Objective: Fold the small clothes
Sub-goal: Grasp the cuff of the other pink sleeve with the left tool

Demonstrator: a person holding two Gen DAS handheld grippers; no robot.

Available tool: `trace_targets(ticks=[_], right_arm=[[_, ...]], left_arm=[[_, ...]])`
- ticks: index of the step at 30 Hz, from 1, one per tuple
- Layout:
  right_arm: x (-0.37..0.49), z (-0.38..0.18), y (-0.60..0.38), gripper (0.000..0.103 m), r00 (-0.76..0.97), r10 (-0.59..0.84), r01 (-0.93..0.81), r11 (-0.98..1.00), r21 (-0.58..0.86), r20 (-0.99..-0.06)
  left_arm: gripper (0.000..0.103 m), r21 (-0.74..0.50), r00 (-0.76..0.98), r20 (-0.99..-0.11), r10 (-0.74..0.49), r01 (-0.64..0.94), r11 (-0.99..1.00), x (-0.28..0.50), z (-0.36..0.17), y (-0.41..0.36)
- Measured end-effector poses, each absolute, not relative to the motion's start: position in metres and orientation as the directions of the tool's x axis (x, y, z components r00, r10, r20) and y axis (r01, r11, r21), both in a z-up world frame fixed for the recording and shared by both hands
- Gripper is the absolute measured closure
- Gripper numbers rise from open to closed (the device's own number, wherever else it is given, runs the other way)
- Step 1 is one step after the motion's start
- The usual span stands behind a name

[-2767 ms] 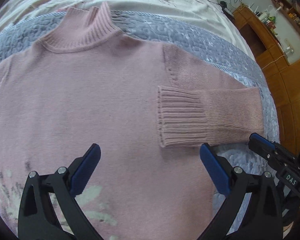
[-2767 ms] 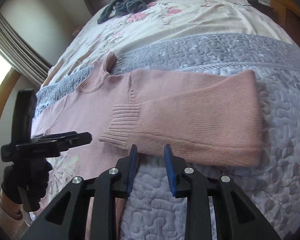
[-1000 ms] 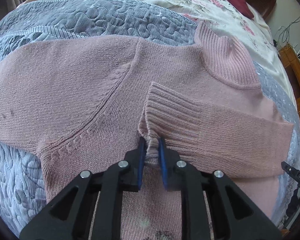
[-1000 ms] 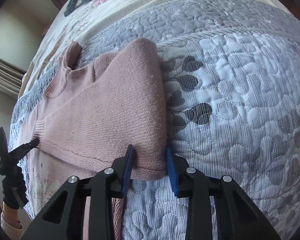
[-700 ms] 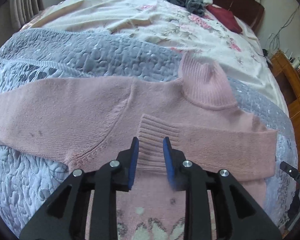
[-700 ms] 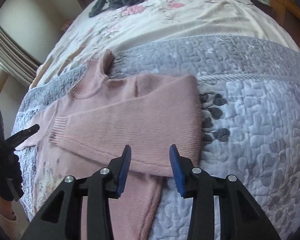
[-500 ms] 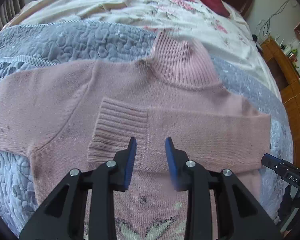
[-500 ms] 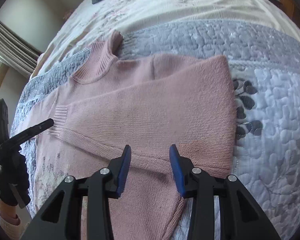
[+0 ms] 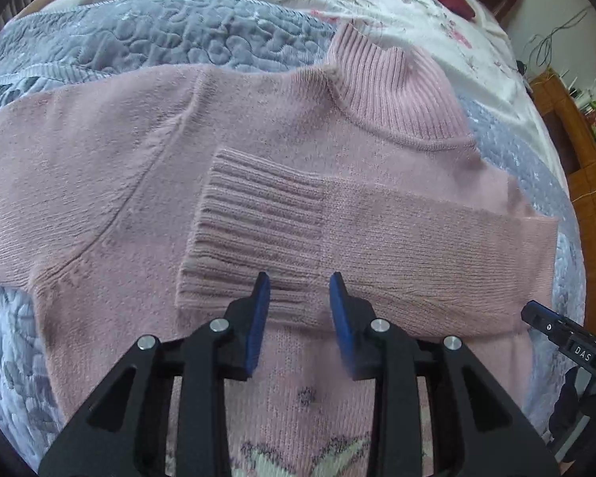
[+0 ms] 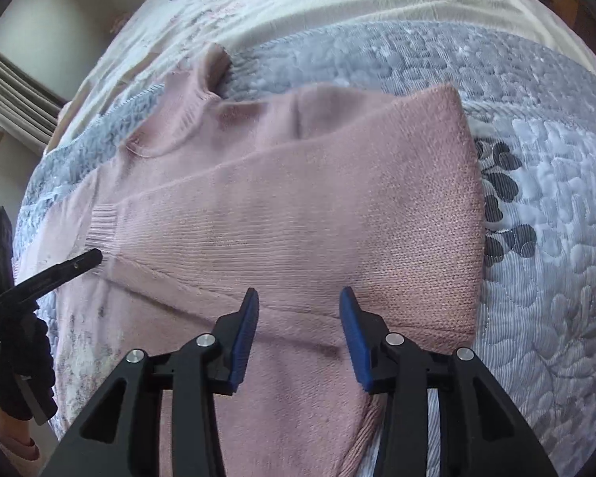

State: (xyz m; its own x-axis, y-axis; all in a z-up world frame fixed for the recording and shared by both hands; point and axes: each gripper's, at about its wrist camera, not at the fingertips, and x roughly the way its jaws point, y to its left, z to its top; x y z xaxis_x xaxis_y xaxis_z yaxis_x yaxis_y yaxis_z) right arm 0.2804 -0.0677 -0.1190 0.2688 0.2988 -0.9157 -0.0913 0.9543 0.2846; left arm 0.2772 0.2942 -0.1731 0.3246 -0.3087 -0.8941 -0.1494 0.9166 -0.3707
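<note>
Your sweater lies flat on the quilt on the bed, collar toward the top of the left view. One sleeve is already folded across the chest: its ribbed cuff sits mid-frame, and its long axis runs from there to the fold at the right edge of the frame.

Your left tongs are released and empty, hovering just over the lower edge of that cuff. Your right tongs are also spread with nothing between them, above the folded sleeve in the lower middle of the right view.

What the next move most likely turns on is the other sleeve. It lies unfolded, stretching from the shoulder seam out past the left edge of the left view, well apart from the right tongs. Your left tongs are the nearer pair. Judging from this, you go left along that sleeve toward its cuff, which is out of frame, then bring it across the chest.
</note>
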Motion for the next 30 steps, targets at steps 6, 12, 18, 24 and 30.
trace_targets(ticks=[6, 12, 18, 24, 30], right_arm=[[0.264, -0.089, -0.019, 0.056, 0.256, 0.375, -0.223, 0.92, 0.323, -0.891], [0.259, -0.101, 0.036, 0.054, 0.201, 0.403, -0.294, 0.894, 0.338, -0.893], [0.251, -0.119, 0.078, 0.054, 0.148, 0.427, -0.341, 0.869, 0.36, -0.892], [0.244, -0.131, 0.093, 0.054, 0.133, 0.395, -0.373, 0.87, 0.323, -0.909], [0.246, -0.142, 0.085, 0.054, 0.125, 0.374, -0.347, 0.884, 0.313, -0.919]], left_arm=[[0.061, -0.364, 0.416, -0.877, -0.24, -0.25, 0.897, 0.229, -0.151, 0.388], [0.059, -0.334, 0.437, -0.891, -0.12, -0.453, 0.826, 0.185, -0.155, 0.512], [0.06, -0.386, 0.458, -0.885, -0.085, -0.619, 0.684, 0.154, -0.171, 0.613], [0.062, -0.531, 0.545, -0.827, -0.14, -0.674, 0.513, 0.148, -0.196, 0.671], [0.062, -0.593, 0.6, -0.786, -0.148, -0.667, 0.451, 0.162, -0.208, 0.698]])
